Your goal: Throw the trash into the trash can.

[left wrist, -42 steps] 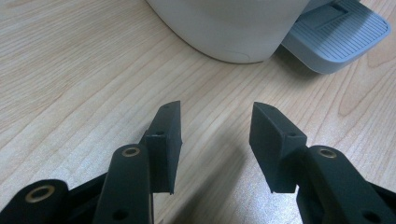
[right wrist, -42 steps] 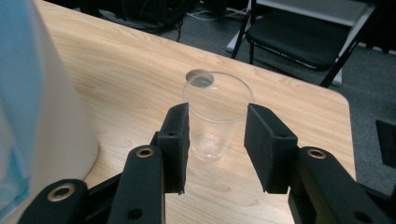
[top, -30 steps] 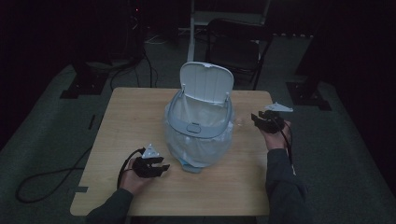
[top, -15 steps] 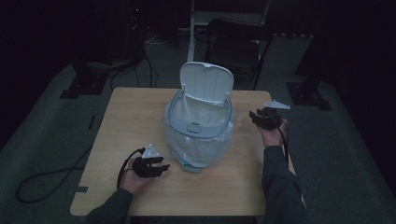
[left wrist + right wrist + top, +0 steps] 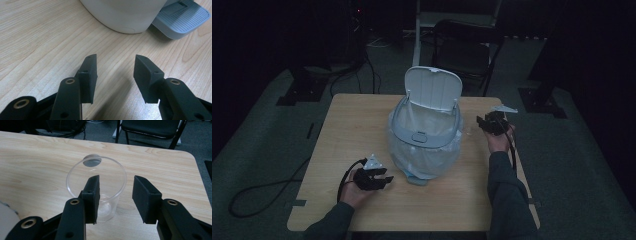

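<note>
A clear plastic cup point(image 5: 110, 195) stands upright on the wooden table point(image 5: 352, 130) near its far right corner. My right gripper point(image 5: 116, 182) hovers open just over it. Its left jaw sits in front of the cup's mouth and its right jaw just outside the rim, with neither pad pressing on the cup. In the high view the right gripper point(image 5: 484, 122) is held beside a white pedal bin point(image 5: 427, 130), whose lid point(image 5: 433, 89) stands up and which is lined with a plastic bag. My left gripper point(image 5: 379, 181) rests open and empty low on the table, pointing at the bin's base point(image 5: 125, 12).
The bin's grey pedal point(image 5: 182, 17) sticks out toward the left gripper. A black chair point(image 5: 472, 45) stands behind the table's far edge. A cable point(image 5: 267, 192) trails off the table's left side onto the dark floor.
The right hand has shifted a little toward the bin and slightly lower. The left hand and the bin have stayed put.
</note>
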### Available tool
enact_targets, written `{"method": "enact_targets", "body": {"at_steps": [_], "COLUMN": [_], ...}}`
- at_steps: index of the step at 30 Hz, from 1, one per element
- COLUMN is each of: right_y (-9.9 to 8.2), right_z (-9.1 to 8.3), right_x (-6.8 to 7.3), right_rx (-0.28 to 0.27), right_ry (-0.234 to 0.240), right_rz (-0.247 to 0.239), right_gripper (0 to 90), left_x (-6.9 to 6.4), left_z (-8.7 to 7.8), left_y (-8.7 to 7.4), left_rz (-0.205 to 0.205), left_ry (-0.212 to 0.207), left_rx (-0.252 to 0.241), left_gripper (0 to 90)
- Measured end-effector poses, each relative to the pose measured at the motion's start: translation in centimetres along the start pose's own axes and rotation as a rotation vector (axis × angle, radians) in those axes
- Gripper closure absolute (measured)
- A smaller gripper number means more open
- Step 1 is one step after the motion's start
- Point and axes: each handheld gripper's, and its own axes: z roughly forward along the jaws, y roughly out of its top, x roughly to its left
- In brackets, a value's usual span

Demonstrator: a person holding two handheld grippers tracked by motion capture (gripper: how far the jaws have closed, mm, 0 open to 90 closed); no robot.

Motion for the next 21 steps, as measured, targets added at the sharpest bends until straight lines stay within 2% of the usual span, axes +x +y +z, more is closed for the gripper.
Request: {"method": "enact_targets", "body": {"at_steps": [4,10,17,19,21], "right_y": [-0.1,-0.7,-1.8,-2.3,-2.5], "right_z": [0.3,-0.1,-0.2,0.0,0.0], "right_x": [-0.3,-0.5,-0.8,-0.8,-0.6], "right_rx": [0.015,0.017,0.033,0.043,0.053], "right_ry": [0.006,0.028,0.053,0.077,0.083], "right_rz": [0.020,0.022,0.033,0.040,0.024], "right_gripper": [56.8,64.0,67.3,74.3,79.8], "left_x": [0.0,0.0,0.0,0.0,0.0], "left_z": [0.0,0.0,0.1,0.1,0.1], "left_y": [0.0,0.0,0.0,0.0,0.0], "left_rz": [-0.002,0.002,0.002,0.002,0.000], "left_ry": [0.000,0.000,-0.001,-0.001,-0.001], "left_rx": [-0.001,0.002,0.004,0.004,0.003], "left_gripper": [54.9,54.8,54.8,54.8,54.8]}}
